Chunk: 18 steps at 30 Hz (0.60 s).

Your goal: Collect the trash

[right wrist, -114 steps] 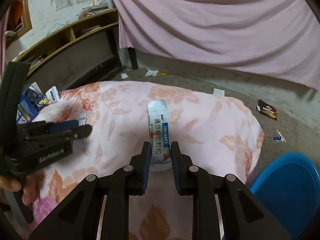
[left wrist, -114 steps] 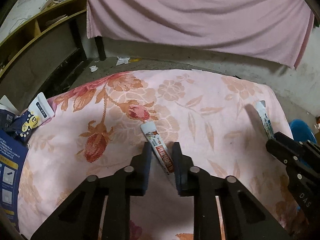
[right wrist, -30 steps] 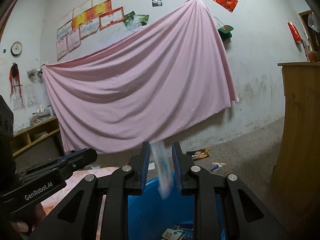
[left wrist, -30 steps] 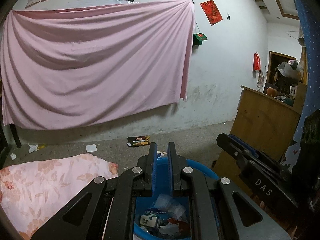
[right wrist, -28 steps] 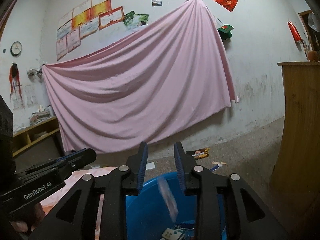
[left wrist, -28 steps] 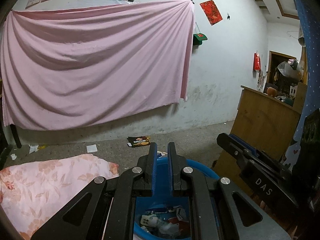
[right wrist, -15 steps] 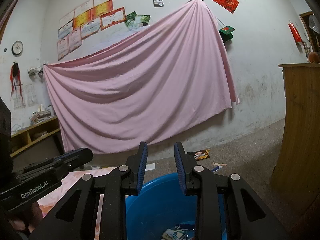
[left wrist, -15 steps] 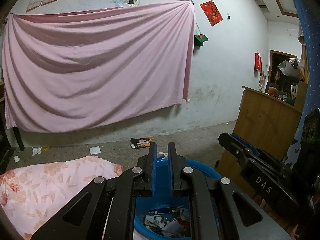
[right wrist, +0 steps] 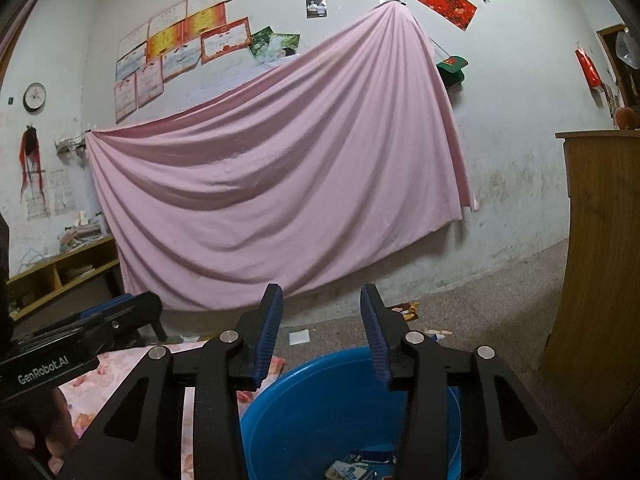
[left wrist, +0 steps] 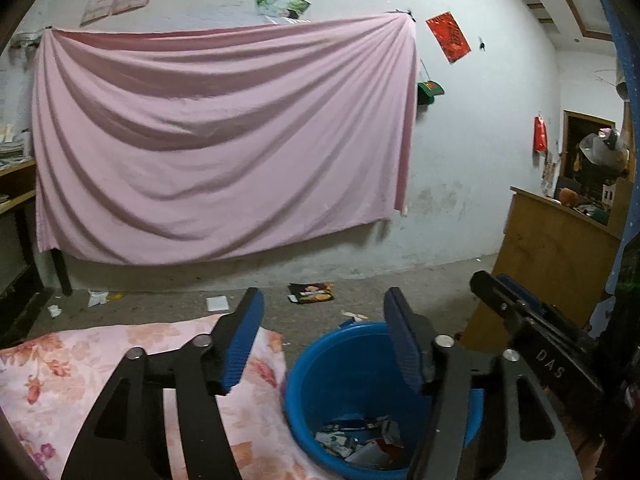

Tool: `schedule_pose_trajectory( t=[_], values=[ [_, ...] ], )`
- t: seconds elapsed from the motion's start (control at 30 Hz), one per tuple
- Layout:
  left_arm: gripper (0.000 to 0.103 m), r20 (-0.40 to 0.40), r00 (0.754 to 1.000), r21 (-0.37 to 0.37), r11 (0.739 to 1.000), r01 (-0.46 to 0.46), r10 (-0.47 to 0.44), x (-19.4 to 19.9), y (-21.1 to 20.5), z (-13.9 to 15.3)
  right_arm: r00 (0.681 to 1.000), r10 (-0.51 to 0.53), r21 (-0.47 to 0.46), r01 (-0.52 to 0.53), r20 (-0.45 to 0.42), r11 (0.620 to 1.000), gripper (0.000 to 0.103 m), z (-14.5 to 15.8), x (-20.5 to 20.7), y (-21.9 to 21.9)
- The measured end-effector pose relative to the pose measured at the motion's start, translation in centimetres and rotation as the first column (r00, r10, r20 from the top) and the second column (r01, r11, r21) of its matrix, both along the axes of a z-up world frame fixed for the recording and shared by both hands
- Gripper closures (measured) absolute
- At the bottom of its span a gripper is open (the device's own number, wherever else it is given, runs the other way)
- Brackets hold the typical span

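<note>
A blue plastic basin [left wrist: 320,364] stands on the floor with several wrappers and packets [left wrist: 356,442] lying in its bottom; it also shows in the right wrist view [right wrist: 320,396]. My left gripper [left wrist: 324,336] is open and empty above the basin's near left rim. My right gripper [right wrist: 322,332] is open and empty above the basin. The right gripper shows at the right of the left wrist view [left wrist: 532,332], and the left gripper at the left of the right wrist view [right wrist: 80,336].
A floral pink cloth [left wrist: 80,364] covers the surface left of the basin. A dark snack wrapper [left wrist: 311,292] and paper scraps [left wrist: 218,303] lie on the concrete floor. A wooden cabinet [left wrist: 560,256] stands right. A pink sheet [left wrist: 220,140] hangs on the wall.
Both grippers held a tube over the cloth 3.8 s ago. The right one dropped its tube into the basin a second ago. Both jaws have now opened wide over the basin.
</note>
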<state>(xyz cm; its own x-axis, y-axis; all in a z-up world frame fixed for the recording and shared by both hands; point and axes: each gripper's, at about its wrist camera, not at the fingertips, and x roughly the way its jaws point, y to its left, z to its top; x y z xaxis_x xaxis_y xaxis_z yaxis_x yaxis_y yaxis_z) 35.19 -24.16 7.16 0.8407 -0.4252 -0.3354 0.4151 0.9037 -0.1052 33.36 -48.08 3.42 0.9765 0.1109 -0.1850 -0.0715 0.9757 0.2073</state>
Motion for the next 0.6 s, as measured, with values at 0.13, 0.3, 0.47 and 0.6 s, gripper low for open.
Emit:
schedule_pose_trajectory(
  t=[0.13, 0.3, 0.47, 0.6],
  values=[
    [0.015, 0.016, 0.998, -0.01, 0.998, -0.054, 0.054, -0.6, 1.6, 0.1, 1.0, 0.002, -0.012, -0.001, 0.011, 1.0, 0.055, 0.1, -0.2, 0.4],
    [0.005, 0.035, 0.992, -0.037, 0.992, -0.118, 0.12, -1.6, 3.9, 0.3, 1.0, 0.002, -0.024, -0.002, 0.029, 1.0, 0.024, 0.3, -0.5, 1.0],
    [0.003, 0.076, 0.985, -0.013, 0.988, -0.154, 0.155, -3.2, 5.6, 0.6, 0.999, 0.004, -0.035, -0.002, 0.051, 0.999, 0.01, 0.6, -1.1, 1.6],
    [0.002, 0.086, 0.979, -0.026, 0.983, -0.182, 0.183, -4.8, 7.1, 0.6, 0.998, 0.021, -0.029, -0.019, 0.064, 0.999, 0.001, 0.8, -1.8, 2.3]
  ],
)
